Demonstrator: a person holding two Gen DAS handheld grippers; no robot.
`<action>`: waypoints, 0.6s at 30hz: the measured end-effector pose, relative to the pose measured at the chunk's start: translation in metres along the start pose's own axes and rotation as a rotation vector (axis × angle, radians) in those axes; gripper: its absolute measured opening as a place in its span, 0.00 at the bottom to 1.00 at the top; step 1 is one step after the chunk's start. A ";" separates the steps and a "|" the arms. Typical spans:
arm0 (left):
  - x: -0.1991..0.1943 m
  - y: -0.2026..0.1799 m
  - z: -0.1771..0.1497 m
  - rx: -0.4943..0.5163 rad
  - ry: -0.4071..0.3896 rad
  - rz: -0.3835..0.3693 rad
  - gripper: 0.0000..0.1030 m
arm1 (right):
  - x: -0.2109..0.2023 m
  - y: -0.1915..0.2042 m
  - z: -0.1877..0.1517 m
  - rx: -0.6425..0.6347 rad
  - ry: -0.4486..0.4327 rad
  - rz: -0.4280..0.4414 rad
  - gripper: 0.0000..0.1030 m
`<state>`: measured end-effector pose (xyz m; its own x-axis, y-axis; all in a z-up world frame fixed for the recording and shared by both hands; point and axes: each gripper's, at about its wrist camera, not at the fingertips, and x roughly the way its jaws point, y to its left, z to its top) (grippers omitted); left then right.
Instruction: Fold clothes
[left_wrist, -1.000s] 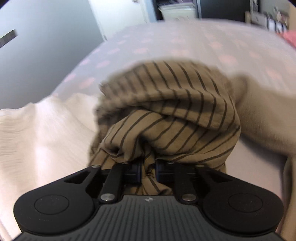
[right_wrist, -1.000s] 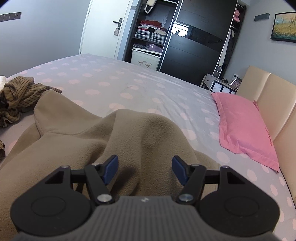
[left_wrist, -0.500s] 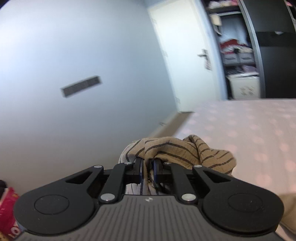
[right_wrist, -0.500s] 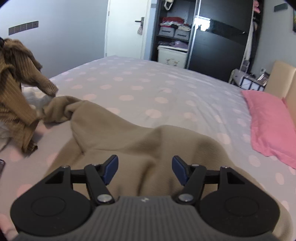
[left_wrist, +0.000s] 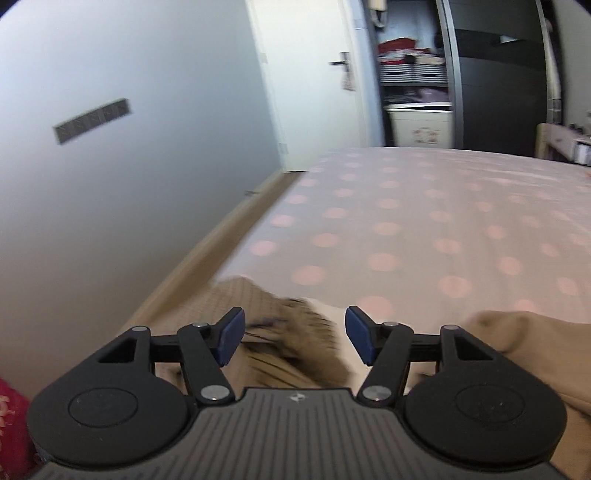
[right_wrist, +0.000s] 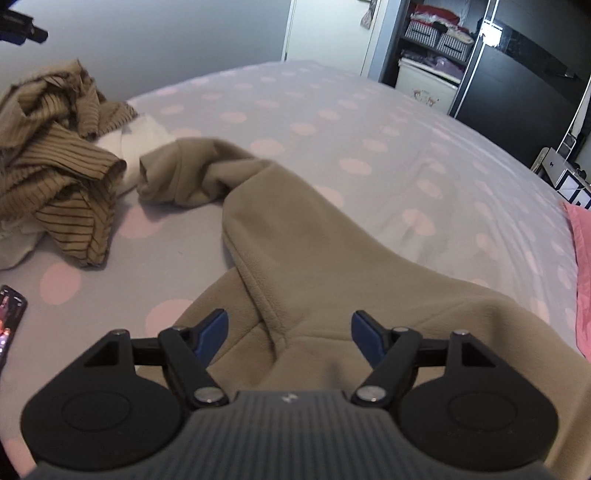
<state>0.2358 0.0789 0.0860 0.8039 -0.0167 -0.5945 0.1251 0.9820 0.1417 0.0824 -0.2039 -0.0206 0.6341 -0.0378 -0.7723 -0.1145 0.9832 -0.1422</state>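
Observation:
A tan striped garment lies crumpled at the bed's left edge, partly on a white cloth. It shows blurred below my left gripper, which is open and empty above it. A plain tan fleece garment spreads across the bed, one sleeve reaching toward the striped one. My right gripper is open and empty just above the fleece near its seam. The fleece edge also shows in the left wrist view.
The bed has a lilac sheet with pink dots. A pink pillow lies at the right. A phone lies at the near left. A grey wall, a white door and a dark wardrobe stand beyond.
My left gripper lifted the striped garment to the left, then opened and let it drop at the bed's left edge. My right gripper stayed open over the fleece and tilted downward.

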 end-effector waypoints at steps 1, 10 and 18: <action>0.003 -0.009 -0.007 -0.010 0.006 -0.043 0.57 | 0.011 0.002 0.003 -0.005 0.019 -0.007 0.73; 0.041 -0.068 -0.077 0.001 0.097 -0.254 0.57 | 0.089 0.002 0.009 -0.070 0.170 -0.140 0.60; 0.058 -0.123 -0.118 0.096 0.194 -0.382 0.57 | 0.069 -0.005 0.012 -0.061 0.054 -0.142 0.11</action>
<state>0.1984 -0.0209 -0.0588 0.5666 -0.3302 -0.7549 0.4530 0.8901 -0.0493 0.1357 -0.2098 -0.0659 0.6054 -0.1871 -0.7736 -0.0738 0.9546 -0.2886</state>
